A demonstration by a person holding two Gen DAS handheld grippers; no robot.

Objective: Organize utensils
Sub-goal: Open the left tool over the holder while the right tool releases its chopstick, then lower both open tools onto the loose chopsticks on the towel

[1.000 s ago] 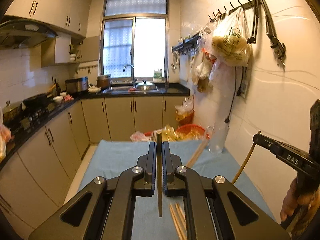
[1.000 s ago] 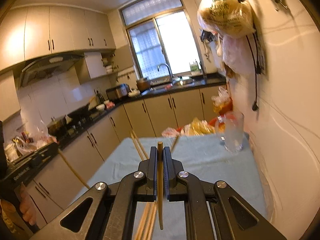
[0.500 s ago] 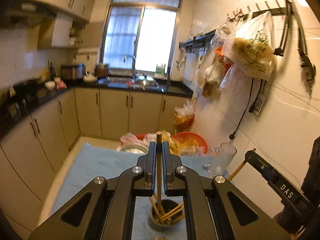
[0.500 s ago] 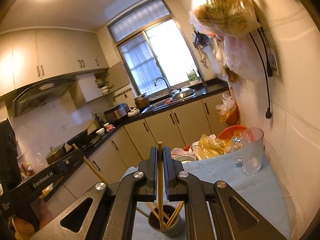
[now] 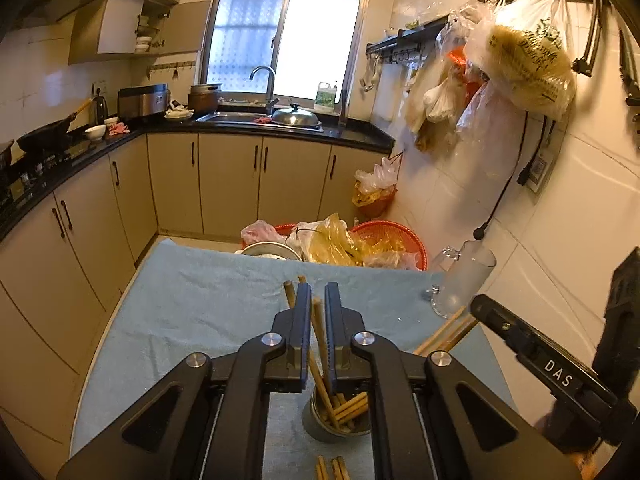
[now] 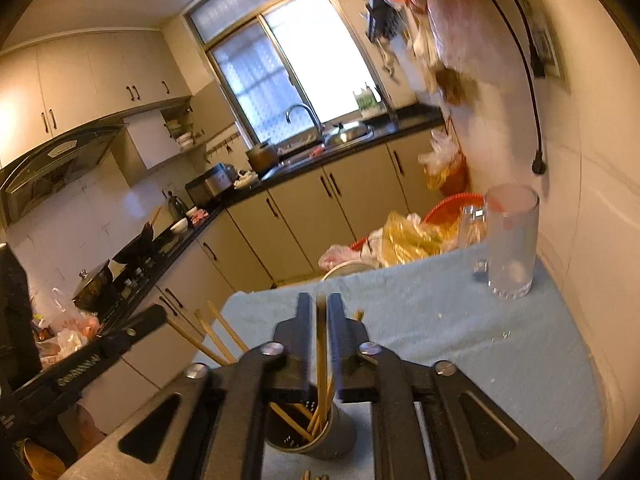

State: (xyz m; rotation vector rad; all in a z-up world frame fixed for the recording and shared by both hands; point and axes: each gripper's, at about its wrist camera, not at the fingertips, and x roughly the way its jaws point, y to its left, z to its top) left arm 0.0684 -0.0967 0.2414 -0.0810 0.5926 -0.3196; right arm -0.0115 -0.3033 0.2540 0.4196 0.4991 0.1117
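Chopsticks are going into the metal cup (image 5: 334, 420) right now, one from each of your hands; your left claw (image 5: 318, 316) is opening with a single chopstick (image 5: 319, 330) between its jaws, leaning off to one side with its lower end already down inside the cup, so it looks freed rather than pinched; your right claw (image 6: 320, 320) is opening too, its chopstick (image 6: 321, 344) standing nearly upright in the gap with its foot in the same cup (image 6: 316, 436); the step in hand, as I judge it, is the drop, and it is all but done; next you need to let both jaws spread fully, lift both claws straight up so you don't drag the sticks back out or tip the cup, then go for the loose ones; a few chopsticks (image 5: 332, 468) lie on the blue cloth of the bench (image 5: 192, 304) just in front of the cup, three ends showing in the left view, though the frame edge cuts them off; counted: one cup, two claws, one stick in each, perhaps five or six sticks already leaning in the cup, too crowded to number surely; one tall glass (image 6: 510, 240) stands well apart by the wall.
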